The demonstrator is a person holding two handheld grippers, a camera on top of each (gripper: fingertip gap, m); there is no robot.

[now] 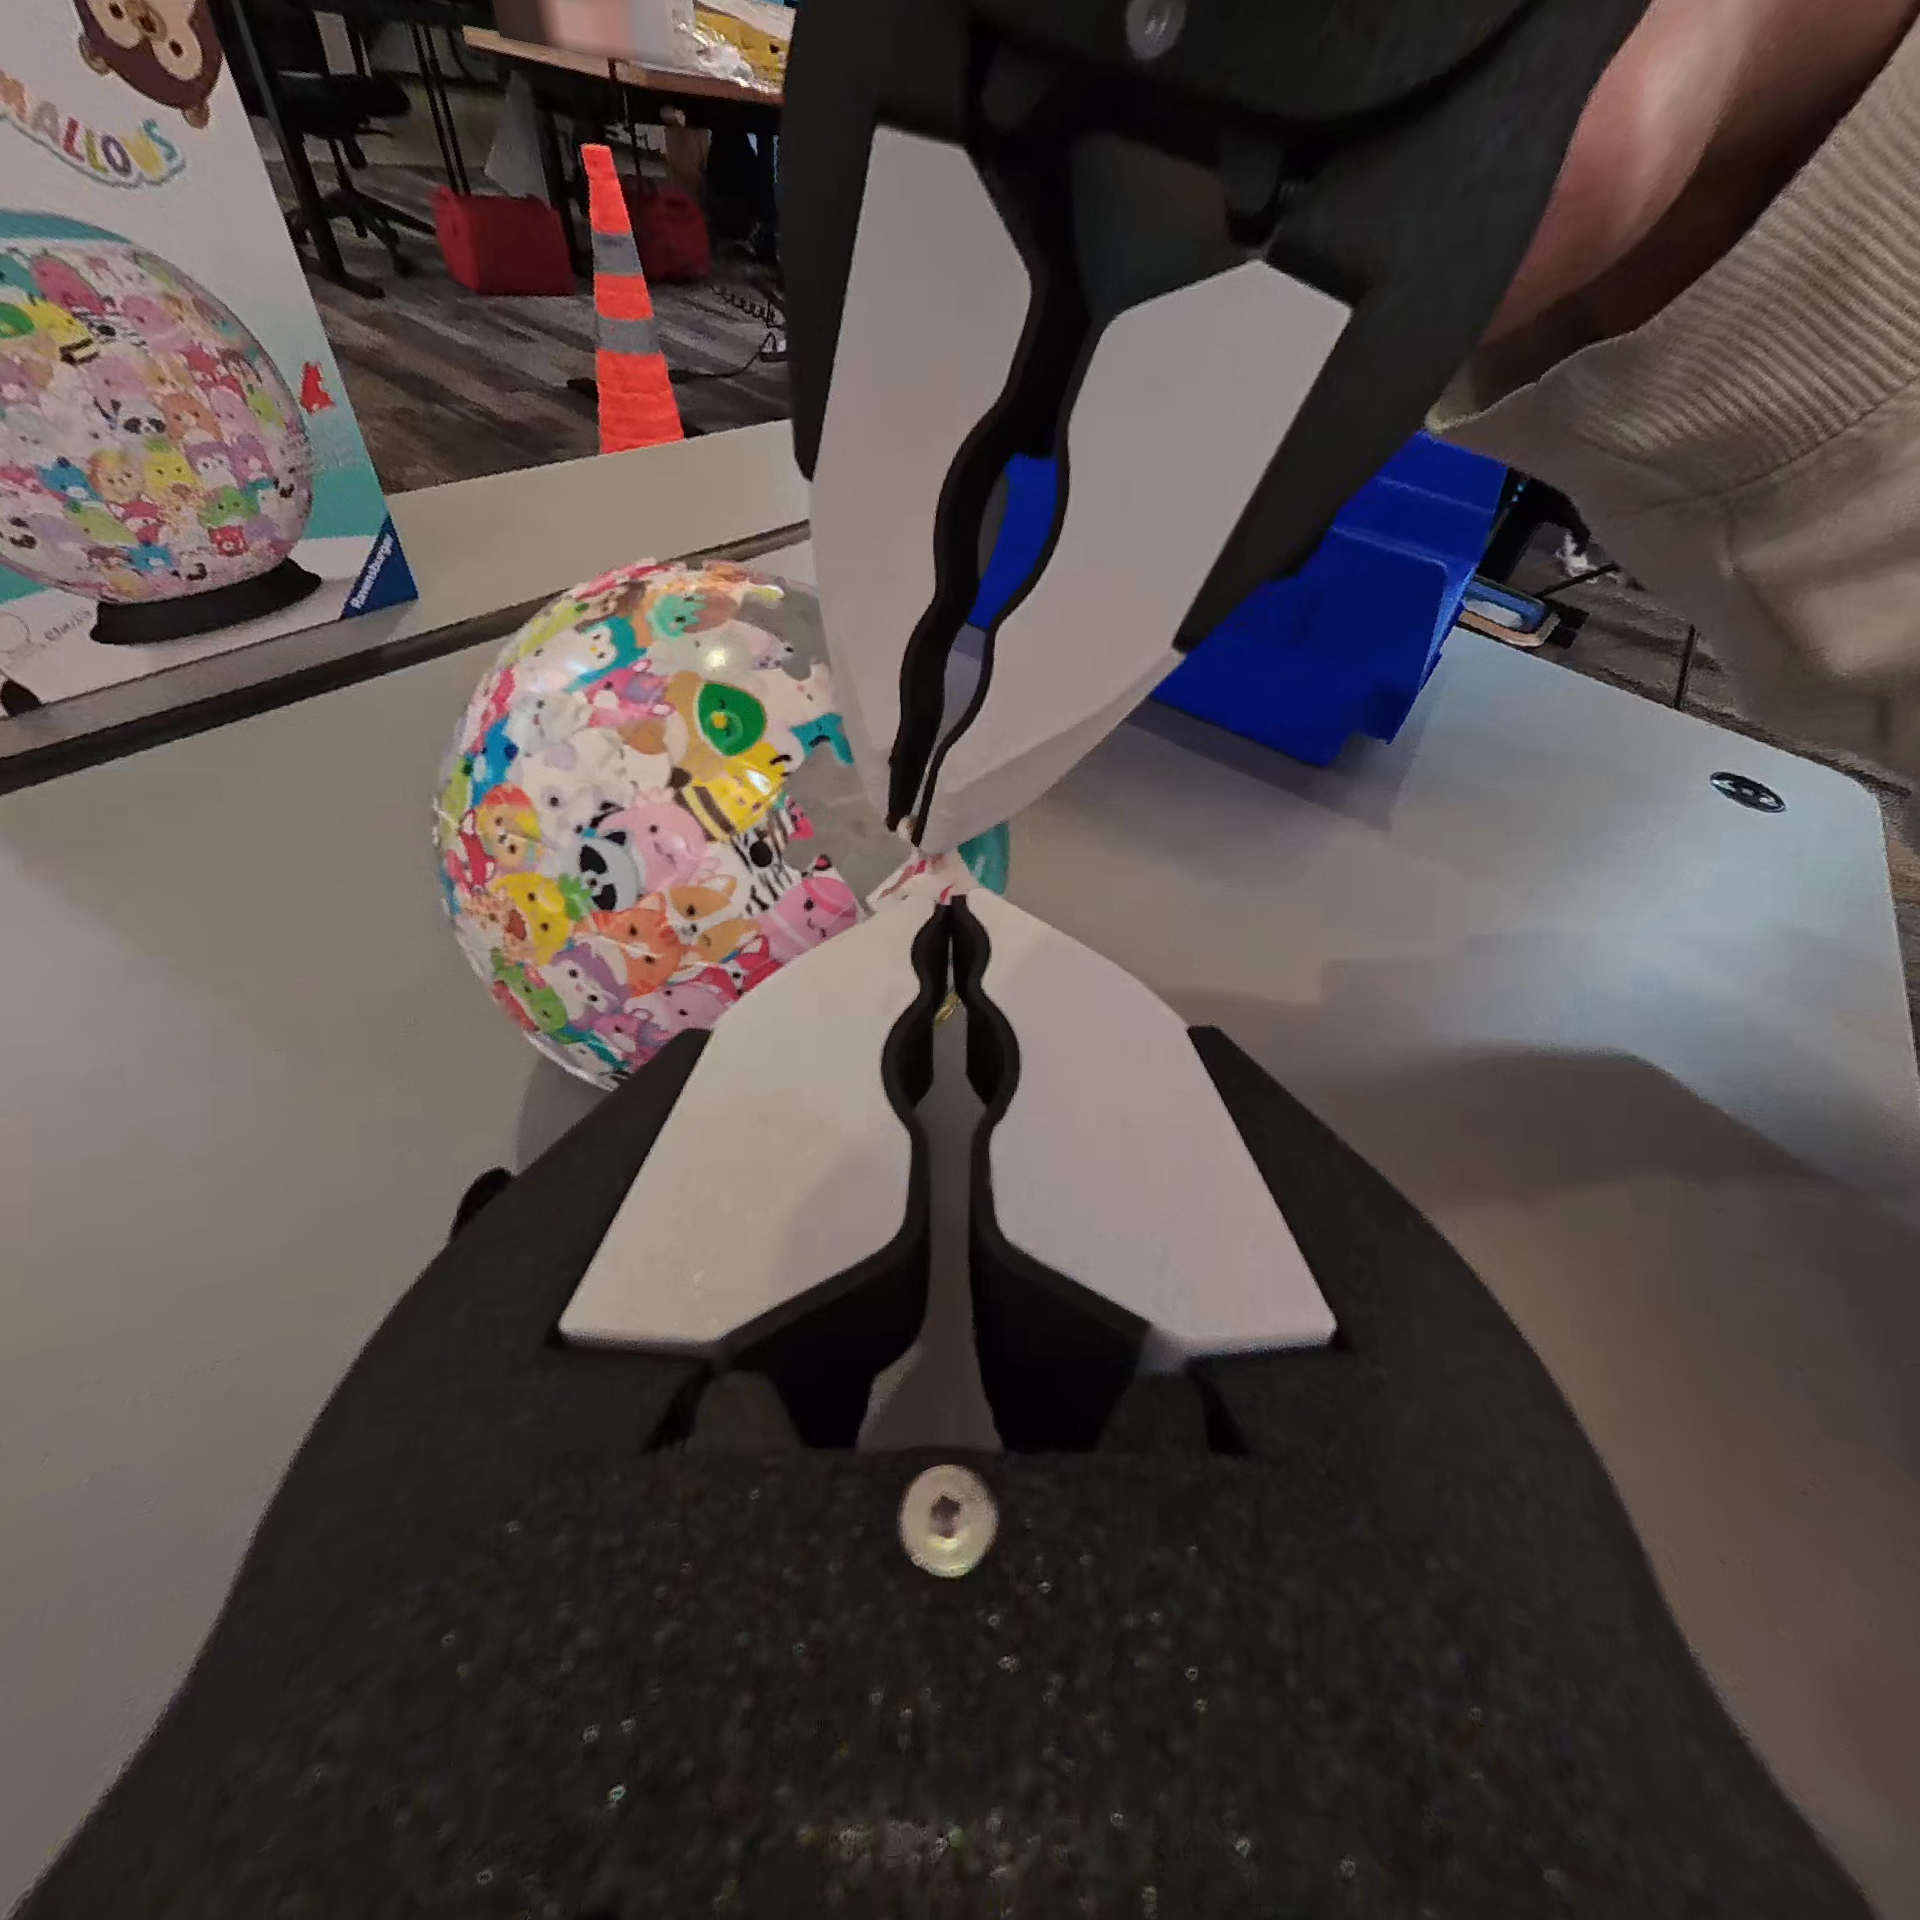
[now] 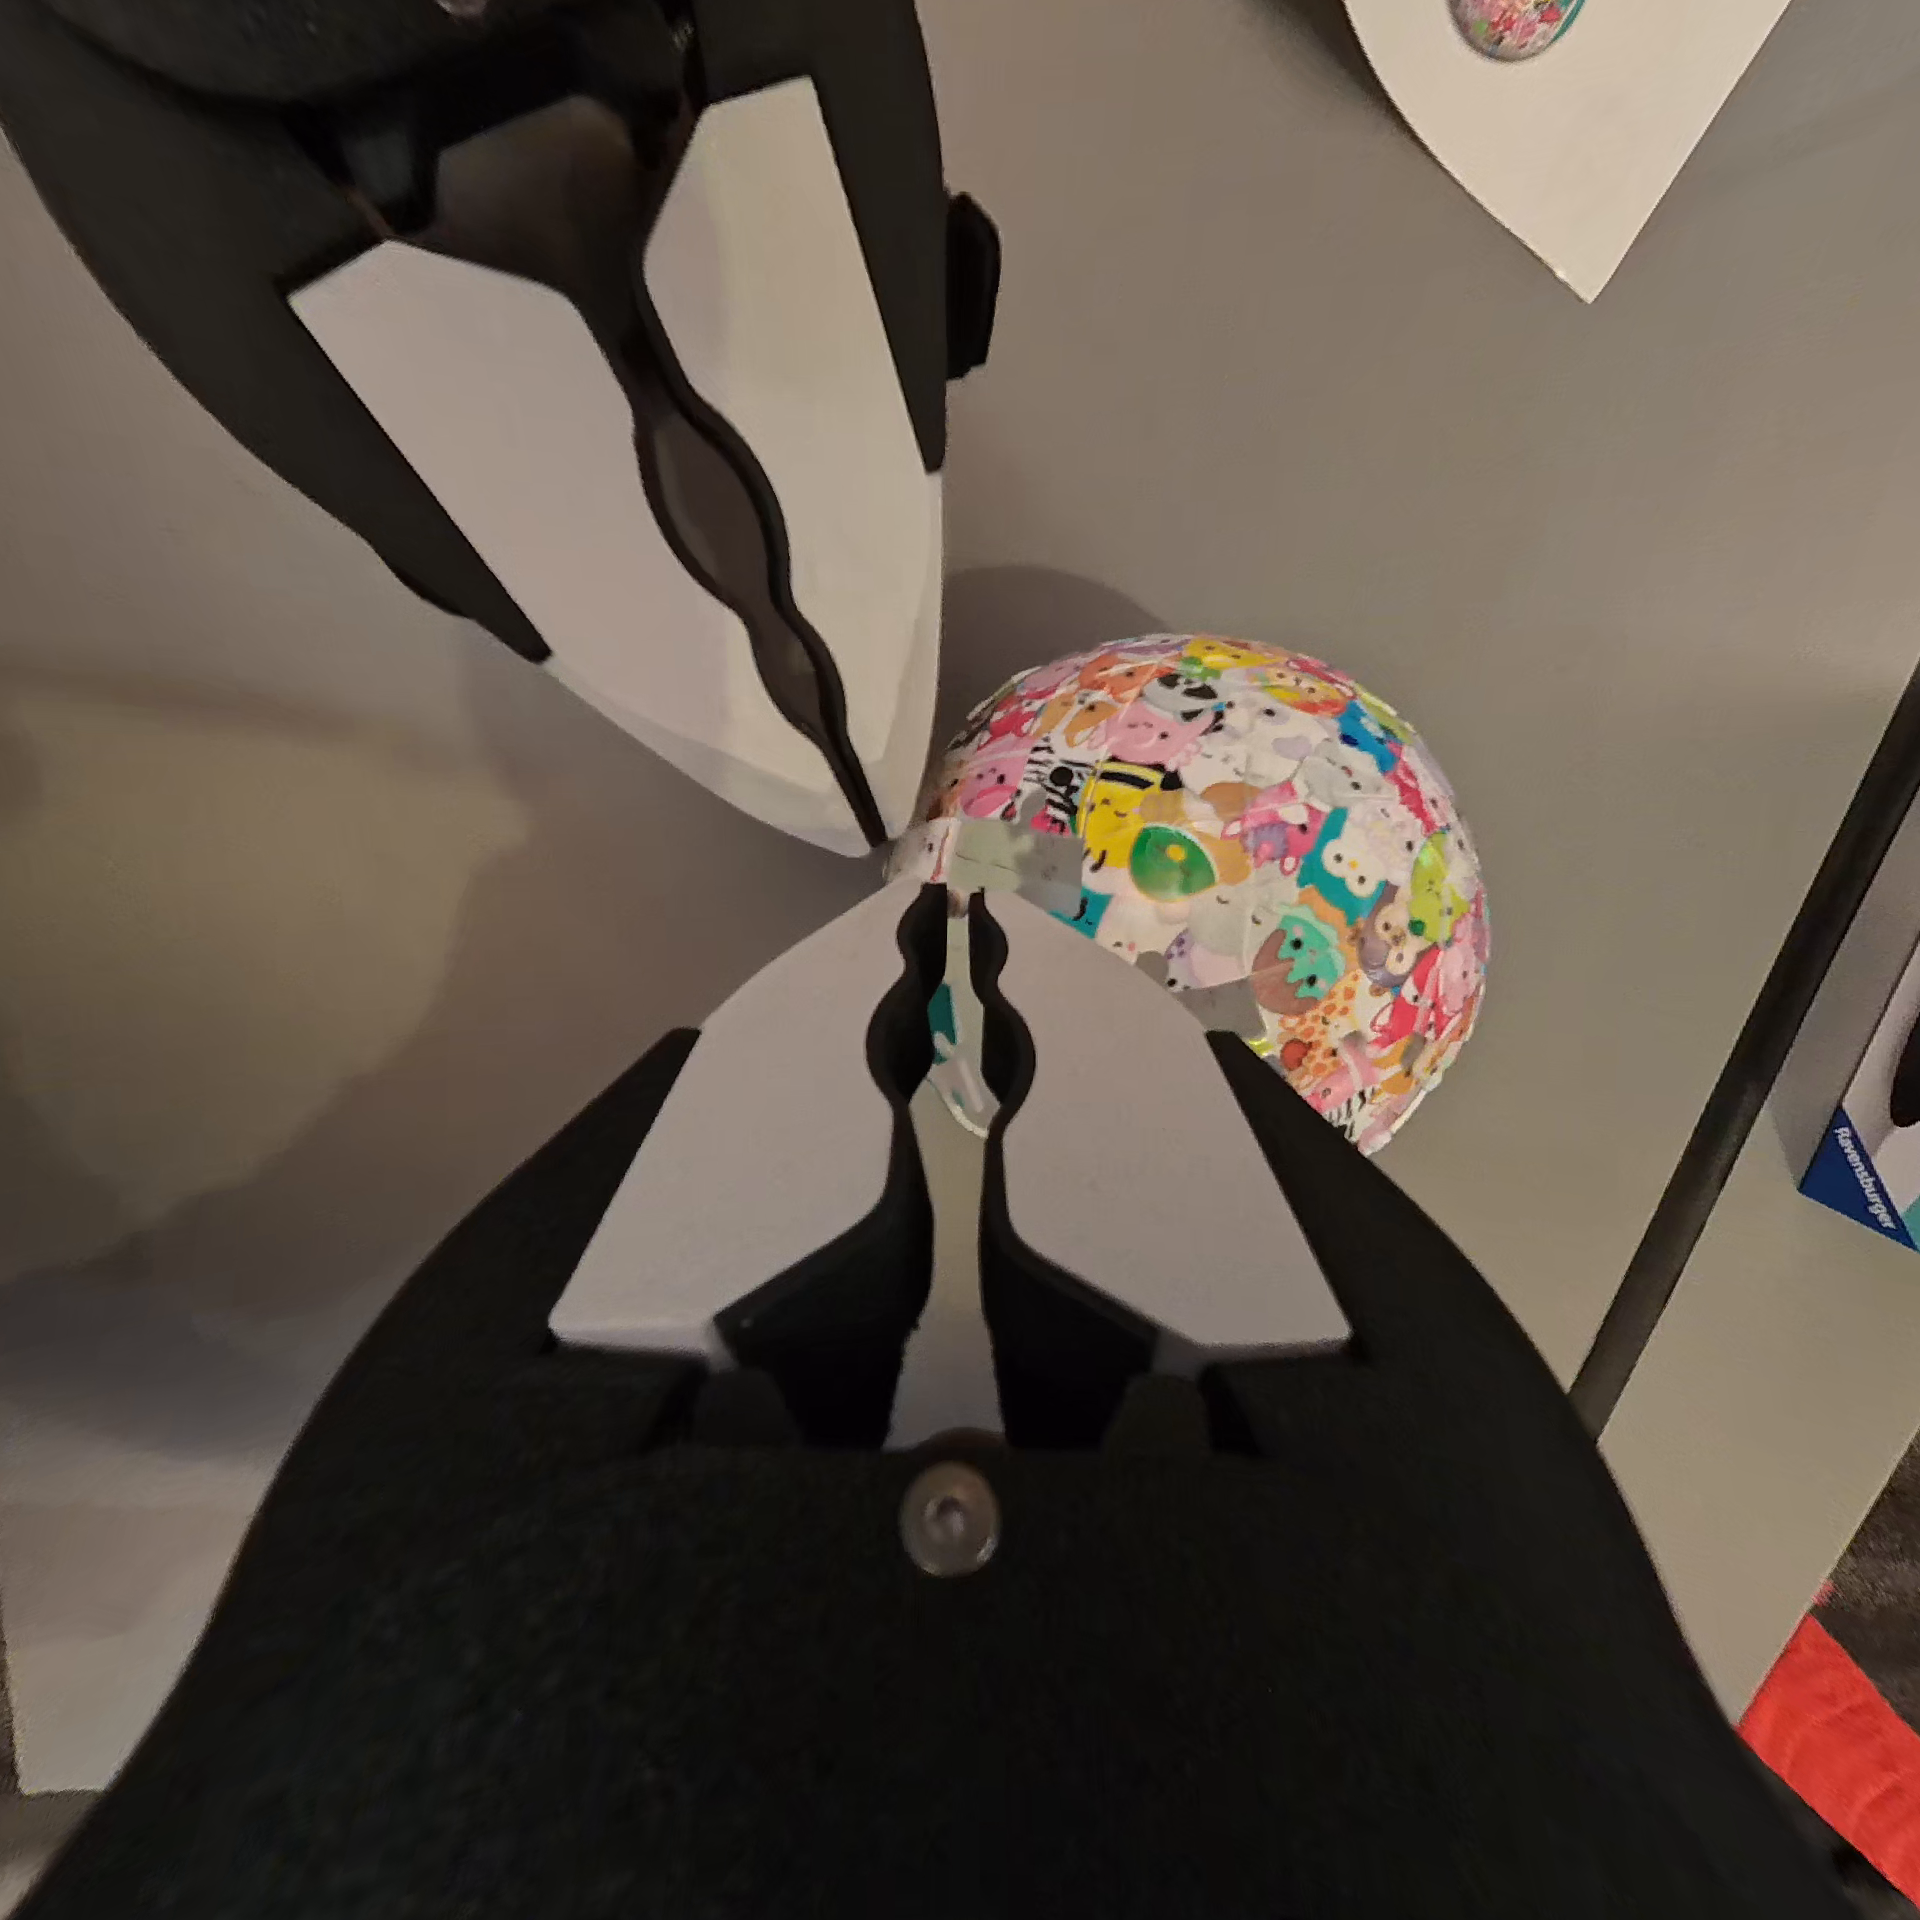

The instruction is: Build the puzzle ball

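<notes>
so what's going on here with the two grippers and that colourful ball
A person is building a puzzle ball with two handheld grippers. The left gripper and right gripper meet tip to tip, both with jaws shut on one small puzzle piece, held above the grey table. The half-built ball sits on the table just behind, gaps visible in its shell.
</notes>
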